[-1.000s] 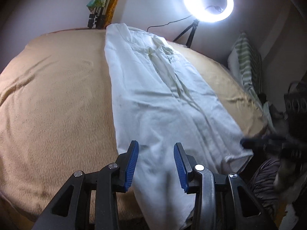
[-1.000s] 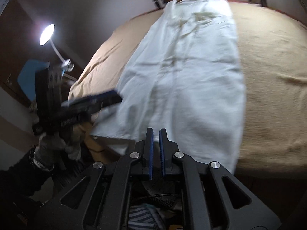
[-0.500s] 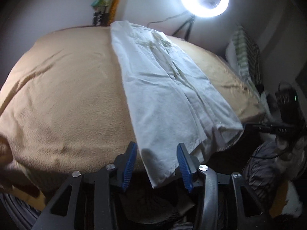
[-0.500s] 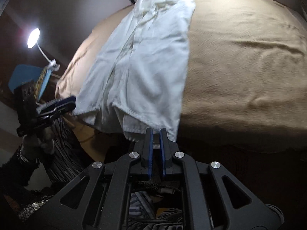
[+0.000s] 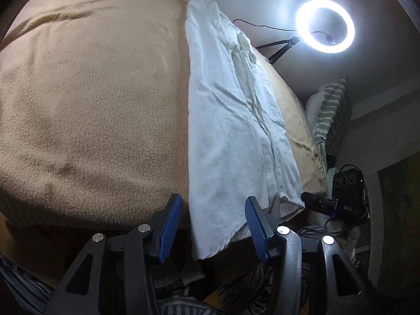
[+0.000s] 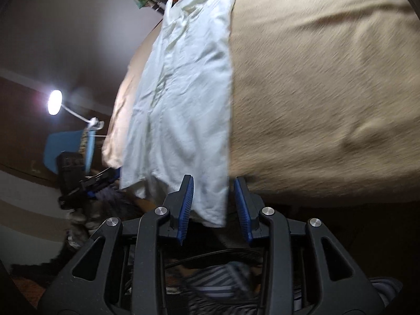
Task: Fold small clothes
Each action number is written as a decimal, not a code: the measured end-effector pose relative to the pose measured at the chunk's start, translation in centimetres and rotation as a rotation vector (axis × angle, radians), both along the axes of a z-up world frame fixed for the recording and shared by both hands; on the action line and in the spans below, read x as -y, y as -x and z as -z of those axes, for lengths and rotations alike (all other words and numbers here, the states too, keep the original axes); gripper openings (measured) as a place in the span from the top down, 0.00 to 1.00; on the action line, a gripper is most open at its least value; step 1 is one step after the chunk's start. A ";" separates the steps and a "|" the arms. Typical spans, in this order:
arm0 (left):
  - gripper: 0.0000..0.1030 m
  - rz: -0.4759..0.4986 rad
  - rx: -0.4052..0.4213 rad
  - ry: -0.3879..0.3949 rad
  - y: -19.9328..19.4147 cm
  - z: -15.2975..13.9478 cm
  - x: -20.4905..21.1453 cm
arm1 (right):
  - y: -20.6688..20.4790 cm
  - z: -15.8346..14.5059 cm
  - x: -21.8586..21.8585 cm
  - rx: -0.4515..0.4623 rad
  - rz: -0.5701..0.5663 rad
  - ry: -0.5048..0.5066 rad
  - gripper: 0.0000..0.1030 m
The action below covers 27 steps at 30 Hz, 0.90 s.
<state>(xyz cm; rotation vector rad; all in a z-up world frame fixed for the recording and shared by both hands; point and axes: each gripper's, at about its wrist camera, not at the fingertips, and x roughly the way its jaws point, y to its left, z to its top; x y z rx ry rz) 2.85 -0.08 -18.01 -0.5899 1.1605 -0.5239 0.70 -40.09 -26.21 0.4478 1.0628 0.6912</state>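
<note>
The white garment (image 5: 231,131) lies lengthwise on the tan blanket (image 5: 92,110), running from the top centre of the left wrist view down to the bottom centre. It is creased, with a raised fold or placket line along its right half. Its near hem hangs over the front edge of the blanket, and one hem corner drops into the gap between the blue pads of the left gripper (image 5: 213,224). That gripper is released, jaws spread wide; whether either pad touches the cloth cannot be told.

In the right wrist view the white garment (image 6: 183,99) runs from the upper centre to the lower centre of the frame, with the tan blanket (image 6: 328,92) filling the right side. The other hem corner hangs between the blue pads of the right gripper (image 6: 214,207), which is likewise released, jaws parted on either side of the cloth. Contact cannot be confirmed. This view is motion-blurred.

Each gripper appears in the other's view: the right one at lower right of the left wrist view, just beside the hem, and the left one at middle left of the right wrist view.

Surroundings: a lit ring light (image 5: 325,26) on a tripod at upper right, a striped pillow (image 5: 330,110) at right below it, and a lit lamp (image 6: 55,102) at left of the right wrist view.
</note>
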 end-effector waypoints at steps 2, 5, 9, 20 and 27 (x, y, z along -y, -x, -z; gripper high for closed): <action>0.64 0.012 -0.011 0.000 -0.2 0.1 0.1 | 0.1 0.0 -0.6 0.001 -0.019 0.001 0.66; 0.68 0.025 -0.023 0.003 -0.2 0.2 0.3 | 0.2 0.1 -0.7 -0.014 -0.031 0.000 0.67; 0.87 0.033 -0.027 -0.007 -0.4 0.4 0.6 | 0.3 0.4 -1.1 -0.040 -0.044 -0.021 0.87; 0.98 0.021 -0.008 0.099 -1.3 -2.1 0.4 | 0.7 -2.5 -0.6 0.000 -0.028 -0.210 0.91; 0.98 0.031 0.062 0.120 -4.1 -5.4 0.9 | -1.0 -6.4 -1.0 0.094 0.006 -0.266 0.91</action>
